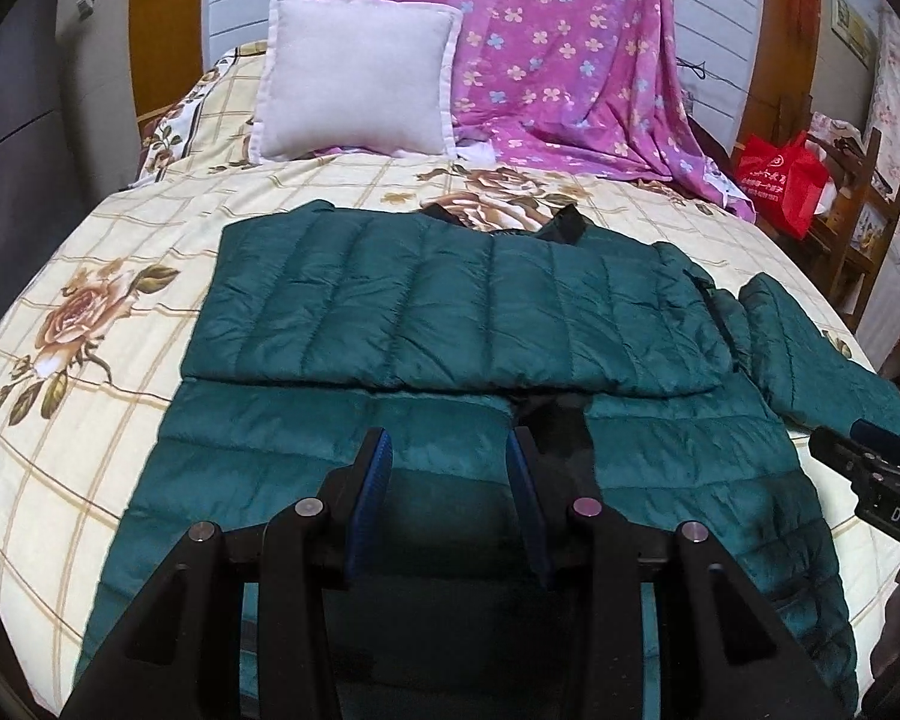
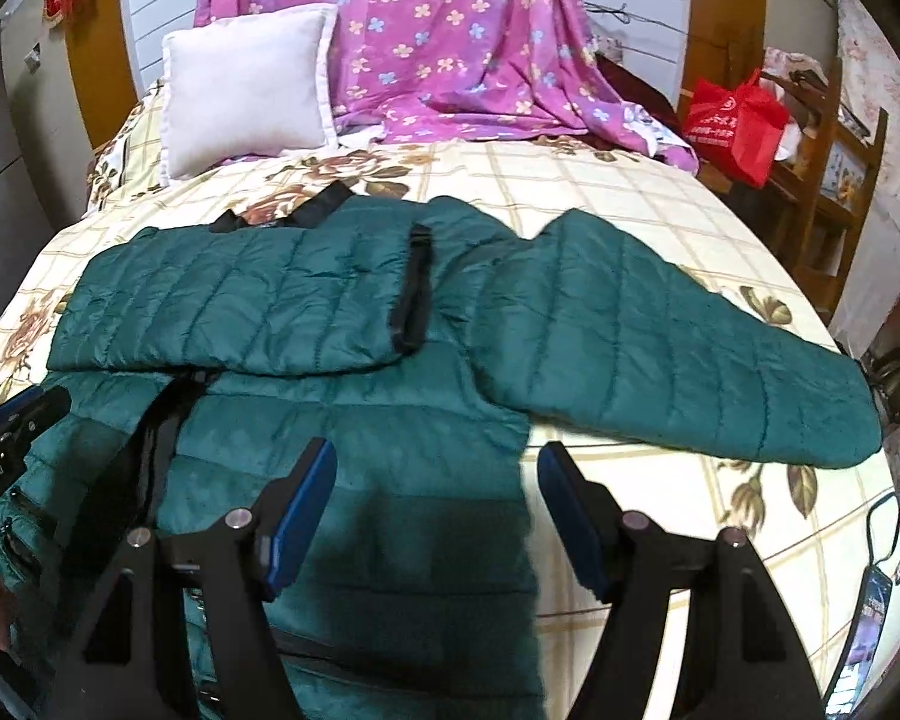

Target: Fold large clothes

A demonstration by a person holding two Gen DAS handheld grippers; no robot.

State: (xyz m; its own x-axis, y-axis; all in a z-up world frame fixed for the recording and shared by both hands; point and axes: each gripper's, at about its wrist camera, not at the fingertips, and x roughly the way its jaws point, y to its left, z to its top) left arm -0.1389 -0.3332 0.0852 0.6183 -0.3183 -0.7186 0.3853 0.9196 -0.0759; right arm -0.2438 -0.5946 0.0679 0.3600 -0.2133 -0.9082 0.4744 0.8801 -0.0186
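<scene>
1. Centrally, the teal quilted jacket [image 1: 450, 312] lies flat on my flowered bedspread [image 1: 90, 276], one sleeve folded across its chest.
2. My left gripper [image 1: 450, 450] hovers above it, jaws spread, empty.
3. My right gripper [image 2: 438, 468] likewise, jaws spread.
4. Upper right: a red bag [image 2: 732, 120], contents hidden.

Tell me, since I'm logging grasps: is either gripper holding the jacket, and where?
Nothing is held. The left gripper and right gripper hover open above the jacket.
</scene>
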